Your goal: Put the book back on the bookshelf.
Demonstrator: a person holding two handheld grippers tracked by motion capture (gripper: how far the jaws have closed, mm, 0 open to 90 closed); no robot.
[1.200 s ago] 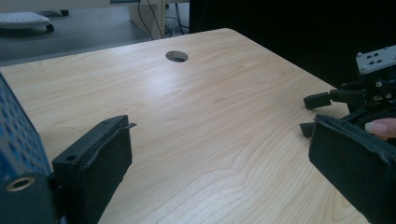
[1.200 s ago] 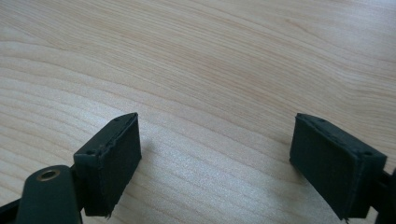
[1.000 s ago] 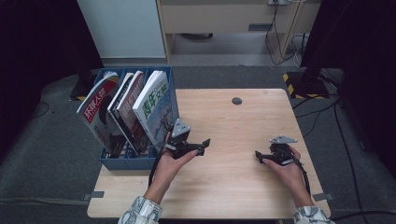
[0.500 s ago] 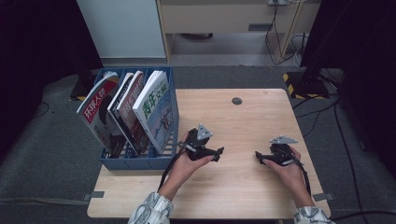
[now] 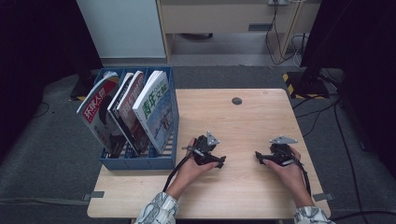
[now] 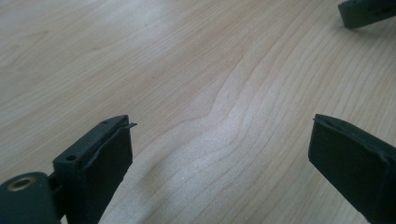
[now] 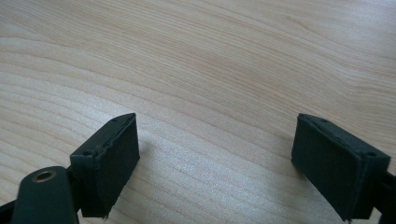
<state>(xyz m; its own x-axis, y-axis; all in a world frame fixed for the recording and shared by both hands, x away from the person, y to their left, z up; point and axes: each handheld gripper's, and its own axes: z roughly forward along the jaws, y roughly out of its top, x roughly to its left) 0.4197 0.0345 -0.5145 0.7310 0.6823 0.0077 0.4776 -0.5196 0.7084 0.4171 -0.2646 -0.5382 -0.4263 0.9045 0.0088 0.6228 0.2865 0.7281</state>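
left gripper (image 5: 219, 162) moved right, away from file rack (image 5: 140, 161).

Two hand-held grippers face each other, jaws spread wide.

In the lower centre of the high view, the left gripper (image 5: 219, 162) points right and the right gripper (image 5: 258, 157) points left, each gripped in a hand, patterned sleeves entering from the bottom edge. Both gripper views show black jaws held well apart, nothing between them.
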